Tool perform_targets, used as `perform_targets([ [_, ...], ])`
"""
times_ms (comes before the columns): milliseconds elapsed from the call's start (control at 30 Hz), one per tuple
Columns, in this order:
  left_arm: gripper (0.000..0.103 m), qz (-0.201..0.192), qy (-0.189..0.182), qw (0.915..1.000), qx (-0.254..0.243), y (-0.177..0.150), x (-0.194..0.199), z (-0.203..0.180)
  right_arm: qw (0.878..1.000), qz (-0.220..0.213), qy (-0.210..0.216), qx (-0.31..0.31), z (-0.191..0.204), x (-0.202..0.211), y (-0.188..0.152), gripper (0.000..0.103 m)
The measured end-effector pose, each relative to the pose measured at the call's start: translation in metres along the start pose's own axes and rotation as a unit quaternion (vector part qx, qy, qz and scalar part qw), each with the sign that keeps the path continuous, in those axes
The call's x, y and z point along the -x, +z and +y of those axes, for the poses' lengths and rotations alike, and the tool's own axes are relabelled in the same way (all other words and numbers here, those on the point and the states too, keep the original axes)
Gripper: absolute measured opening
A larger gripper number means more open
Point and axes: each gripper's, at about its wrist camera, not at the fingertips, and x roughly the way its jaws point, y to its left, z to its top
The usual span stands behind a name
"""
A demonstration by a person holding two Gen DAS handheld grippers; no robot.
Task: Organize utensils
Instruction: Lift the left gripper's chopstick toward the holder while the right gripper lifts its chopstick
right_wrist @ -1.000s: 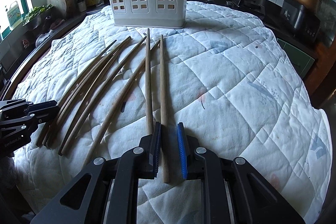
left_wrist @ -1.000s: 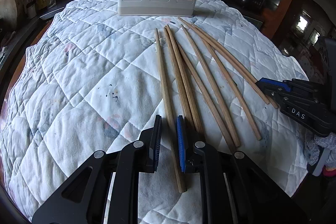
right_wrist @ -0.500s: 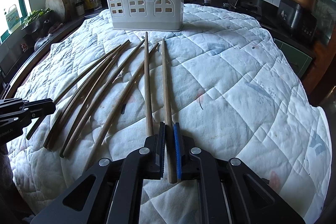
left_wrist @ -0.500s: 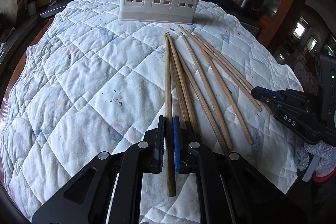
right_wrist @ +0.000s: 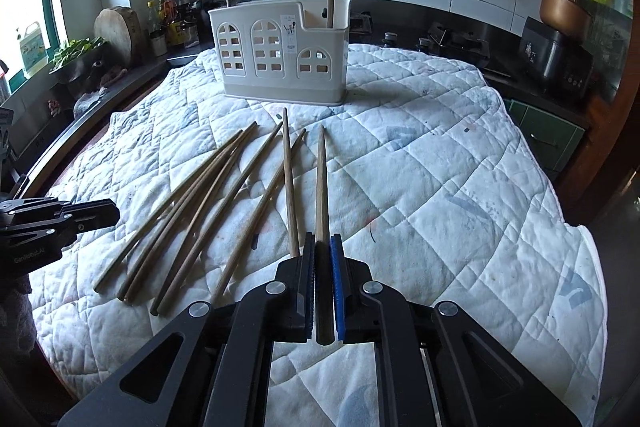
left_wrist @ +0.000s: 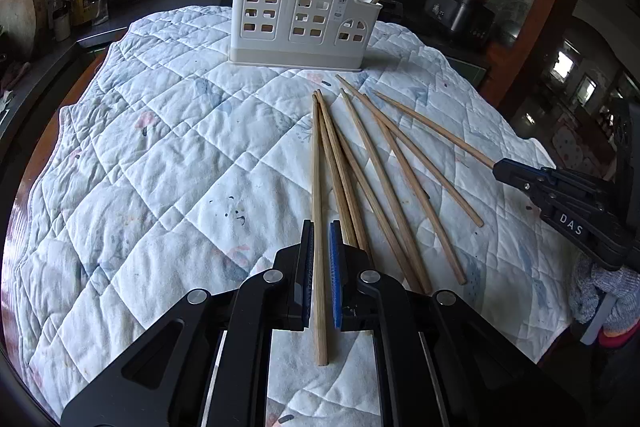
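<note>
The left gripper (left_wrist: pixel 320 239) is pinched on a chopstick (left_wrist: pixel 319 187) that runs straight up the middle of the left wrist view, its butt end sticking out behind the pads over the quilt (left_wrist: pixel 160 167). The right gripper (right_wrist: pixel 322 251) is clamped the same way on its own chopstick (right_wrist: pixel 321 187), centre frame in the right wrist view.

The left view shows the loose chopsticks (left_wrist: pixel 384 183) fanned to the right of the held one, and the right gripper at the right edge with its stick reaching up-left from the tips. The right view shows that pile from the other side, at lower left, with one more stick just left of the held one; the left gripper enters at the left edge there, but its grip cannot be read from that angle.

The holder (left_wrist: pixel 304 19) stands at top centre in both views, past the chopstick tips. In the left view a stick leans out of its low right compartment toward upper right; in the right view that stick looks upright, and a second one rises at the holder's left end. Only the right view takes in the window and greens at far left.
</note>
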Motion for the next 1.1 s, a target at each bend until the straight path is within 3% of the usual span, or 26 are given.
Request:
perform_targets([
  [633, 0.01, 0.032, 0.001, 0.9994, 0.013, -0.016, -0.019, 0.007, 0.999, -0.04, 0.003, 0.0, 0.009, 0.027, 0.015, 0.007],
  [767, 0.013, 0.041, -0.002, 0.9992, 0.007, -0.016, -0.023, 0.007, 0.999, -0.04, 0.003, 0.003, 0.01, 0.027, 0.016, 0.007],
  [800, 0.028, 0.047, 0.0, 0.9989, 0.006, -0.015, -0.025, 0.007, 0.999, -0.04, 0.003, 0.003, 0.01, 0.026, 0.016, 0.007],
  [833, 0.031, 0.051, 0.003, 0.9986, 0.008, -0.015, -0.028, 0.008, 0.999, -0.04, 0.003, 0.003, 0.01, 0.026, 0.016, 0.007],
  [1100, 0.031, 0.054, 0.004, 0.9985, 0.001, -0.012, -0.03, 0.007, 0.999, -0.039, 0.003, 0.004, 0.012, 0.025, 0.017, 0.007],
])
